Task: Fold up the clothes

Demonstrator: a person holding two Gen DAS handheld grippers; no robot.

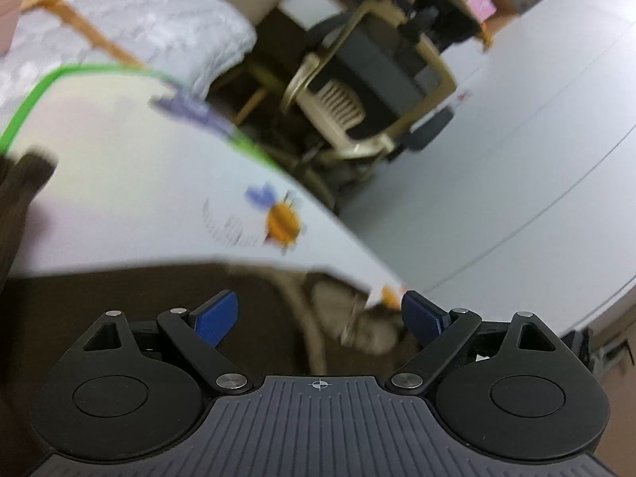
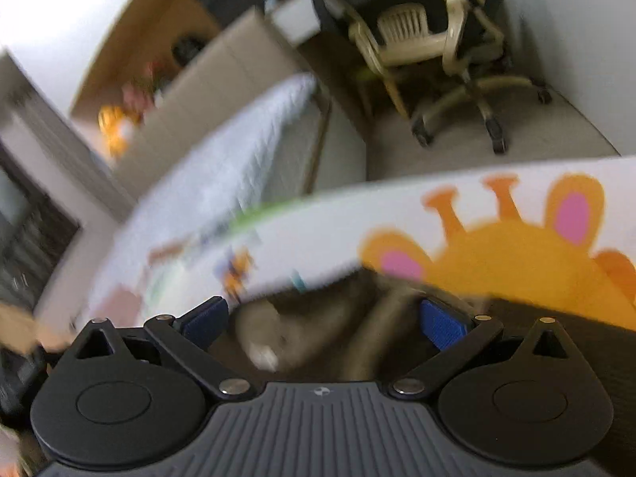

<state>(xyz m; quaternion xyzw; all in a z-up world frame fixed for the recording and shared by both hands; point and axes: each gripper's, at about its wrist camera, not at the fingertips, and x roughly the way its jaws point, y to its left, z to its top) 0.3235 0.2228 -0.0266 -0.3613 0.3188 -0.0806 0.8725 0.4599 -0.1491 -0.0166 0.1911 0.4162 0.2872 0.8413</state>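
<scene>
A dark brown garment [image 1: 119, 298] with a beige inner part [image 1: 357, 318] lies on a white play mat [image 1: 139, 198] printed with a bee. My left gripper [image 1: 320, 318] hovers low over the garment's edge. It is open, blue pads wide apart, and the beige cloth shows blurred in the gap with neither pad pressing on it. A dark fold [image 1: 24, 183] of cloth rises at the left edge. In the right wrist view my right gripper [image 2: 322, 324] is also open over the same brown garment [image 2: 556, 357]. Its beige part [image 2: 270, 334] lies between the fingers, untouched.
The mat [image 2: 318, 230] has a green border and an orange giraffe print. It lies on a bed with a white quilt [image 1: 139, 12]. A beige office chair [image 1: 377, 79] stands on the floor beyond the bed's edge. A wooden desk is further back.
</scene>
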